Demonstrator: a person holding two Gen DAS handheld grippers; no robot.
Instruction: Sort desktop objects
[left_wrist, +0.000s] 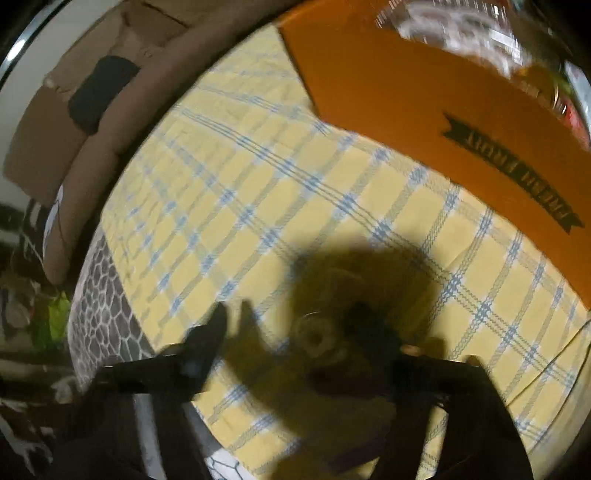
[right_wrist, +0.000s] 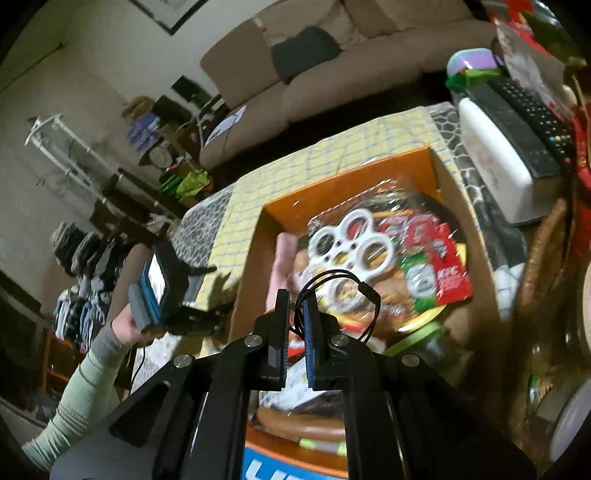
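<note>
On the tabletop (left_wrist: 258, 192) a yellow cloth with blue-grey checks covers most of the surface; a grey pebble-patterned cover (left_wrist: 103, 317) shows at its edge. Beyond it stands a tan sofa (right_wrist: 332, 66) with a dark cushion (right_wrist: 303, 51), a framed picture on the pale wall, and cluttered shelves and clothes at the left of the right wrist view. Your orange box (right_wrist: 424, 166) sits on the cloth, filled with a foil-wrapped food pack (right_wrist: 406, 266) topped by a white ringed plastic piece (right_wrist: 351, 243); red sachets there read "KFC". On the box's outer side (left_wrist: 424, 110) a dark ribbon label (left_wrist: 513, 177) seems to read "FRESH FRUIT", blurred and upside down. A black remote (right_wrist: 524, 110) rests on a white box (right_wrist: 495, 162) to the right. Your right gripper (right_wrist: 295, 325) is closed on a thin black cable (right_wrist: 347, 291), held over the orange box. Your left gripper (left_wrist: 291, 317) is blurred, its jaws apart; a small round roll-like item (left_wrist: 317, 336) lies between them in shadow, contact not discernible. Your left hand (right_wrist: 125, 321) and pale green sleeve (right_wrist: 81, 387) show beside the table.
</note>
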